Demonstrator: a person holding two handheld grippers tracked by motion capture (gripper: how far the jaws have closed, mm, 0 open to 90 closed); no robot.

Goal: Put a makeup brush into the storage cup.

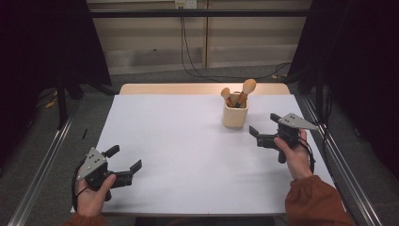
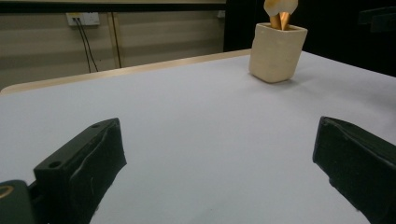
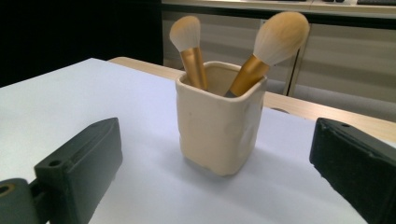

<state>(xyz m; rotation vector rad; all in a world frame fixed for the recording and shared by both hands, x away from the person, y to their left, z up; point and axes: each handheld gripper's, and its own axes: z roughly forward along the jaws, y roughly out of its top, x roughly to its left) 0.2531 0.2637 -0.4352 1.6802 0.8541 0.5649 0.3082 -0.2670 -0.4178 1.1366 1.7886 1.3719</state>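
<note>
1. Nearest the person, the left gripper rests low over the front left of the desk, held in the left hand. Its jaws stand wide apart with nothing between them; the left gripper view shows bare desk between the pads.

2. Farther in, on the right side, the right gripper is held in the right hand and points toward the cup. Its jaws are also spread and empty, and the right gripper view frames the cup between them, near but not touching.

3. The cup stands upright toward the back right of the desk, well apart from the left gripper. It is cream, squarish with rounded corners, and its wall looks slightly uneven, as if hand-formed.

4. Two brushes lean in the cup, heads up: a small brush on one side and a big brush on the other. Both have gold ferrules and pale, soft heads; the handles are hidden inside the cup.

5. Judged from this, the work has barely begun: nothing is gripped, and both brushes sit in the cup. The right gripper seems lined up to reach for the cup or a brush, though which one cannot be told from these views. The whole grasp and move remain to be done.
</note>
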